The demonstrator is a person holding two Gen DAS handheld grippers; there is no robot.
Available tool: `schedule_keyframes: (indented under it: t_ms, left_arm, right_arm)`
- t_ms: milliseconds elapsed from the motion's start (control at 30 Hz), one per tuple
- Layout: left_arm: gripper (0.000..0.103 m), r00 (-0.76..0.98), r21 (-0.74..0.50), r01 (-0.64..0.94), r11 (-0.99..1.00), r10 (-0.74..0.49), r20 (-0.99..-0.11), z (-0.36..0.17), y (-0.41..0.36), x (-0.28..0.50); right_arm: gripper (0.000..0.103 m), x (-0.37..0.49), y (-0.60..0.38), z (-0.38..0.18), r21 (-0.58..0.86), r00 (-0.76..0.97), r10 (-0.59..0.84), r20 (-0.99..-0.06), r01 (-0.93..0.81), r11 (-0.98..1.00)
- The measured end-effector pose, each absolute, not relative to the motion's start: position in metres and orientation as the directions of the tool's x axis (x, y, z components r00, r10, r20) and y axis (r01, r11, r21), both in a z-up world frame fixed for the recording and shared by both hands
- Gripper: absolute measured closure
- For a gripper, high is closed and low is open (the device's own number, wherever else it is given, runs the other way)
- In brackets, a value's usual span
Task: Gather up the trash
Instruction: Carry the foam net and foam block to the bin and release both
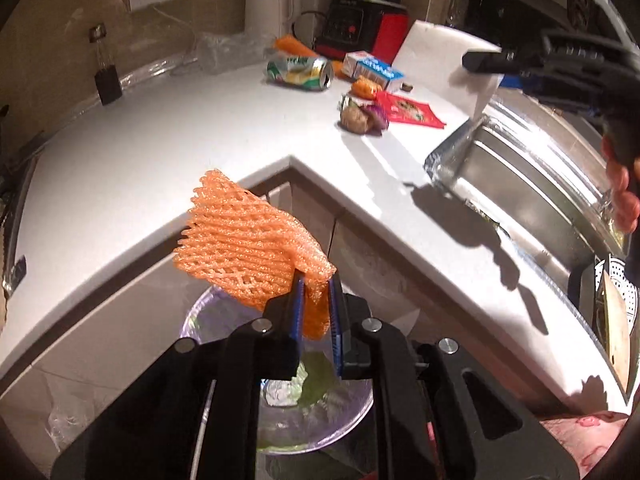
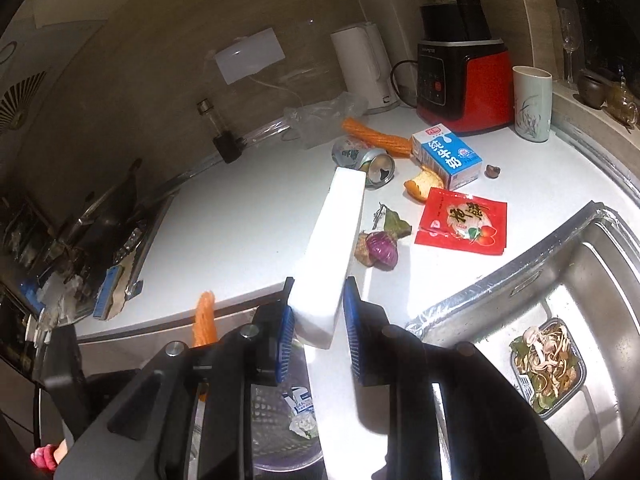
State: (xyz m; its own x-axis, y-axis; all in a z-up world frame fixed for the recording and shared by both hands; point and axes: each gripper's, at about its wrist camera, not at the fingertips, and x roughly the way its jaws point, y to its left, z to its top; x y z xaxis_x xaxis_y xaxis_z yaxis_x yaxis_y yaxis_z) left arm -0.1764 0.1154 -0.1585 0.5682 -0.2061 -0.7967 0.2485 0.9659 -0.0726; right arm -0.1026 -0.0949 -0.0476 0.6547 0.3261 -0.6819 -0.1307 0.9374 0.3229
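Observation:
My left gripper [image 1: 316,300] is shut on an orange foam fruit net [image 1: 248,248] and holds it above a bin lined with a clear bag [image 1: 320,412] that has green scraps inside. My right gripper [image 2: 318,320] is shut on a white foam block [image 2: 328,256], held over the counter edge; the block also shows in the left wrist view [image 1: 444,64]. On the white counter [image 1: 160,152] lie a crushed can [image 2: 366,160], a milk carton [image 2: 448,152], a red sachet [image 2: 462,220], orange peel [image 2: 424,182], a purple onion scrap [image 2: 378,250] and another orange net [image 2: 376,136].
A steel sink [image 2: 560,272] on the right holds a tray of food scraps [image 2: 548,364]. A white kettle [image 2: 364,68], a red blender base [image 2: 464,84], a cup [image 2: 532,104] and a clear plastic bag [image 2: 320,116] stand at the back. A stove [image 2: 100,240] is at the left.

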Motion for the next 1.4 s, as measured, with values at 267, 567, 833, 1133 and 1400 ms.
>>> schedule_keyframes:
  t_ms: [267, 567, 833, 1133, 1400]
  left_arm:
    - [0.092, 0.453, -0.059, 0.208, 0.976, -0.149, -0.879, -0.236, 0.119, -0.188]
    - [0.054, 0.399, -0.052, 0.193, 0.980, -0.127, -0.908, -0.262, 0.120, -0.188]
    - [0.043, 0.441, -0.029, 0.194, 0.981, -0.113, -0.890, -0.238, 0.123, -0.183]
    - [0.016, 0.584, 0.022, 0.148, 0.989, -0.069, -0.809, -0.164, 0.147, -0.187]
    - [0.008, 0.687, 0.053, 0.002, 0.999, 0.037, -0.726, -0.098, 0.204, -0.191]
  right_arm:
    - [0.079, -0.119, -0.081, -0.047, 0.315, 0.631, 0.353, -0.690, -0.177, 0.932]
    - [0.079, -0.121, -0.069, -0.045, 0.307, 0.620, 0.369, -0.693, -0.209, 0.928]
    - [0.079, -0.122, -0.053, -0.056, 0.304, 0.586, 0.401, -0.704, -0.262, 0.916]
    - [0.079, -0.134, -0.014, -0.092, 0.288, 0.479, 0.461, -0.747, -0.391, 0.874]
    - [0.079, -0.142, 0.041, -0.152, 0.302, 0.322, 0.494, -0.807, -0.494, 0.815]
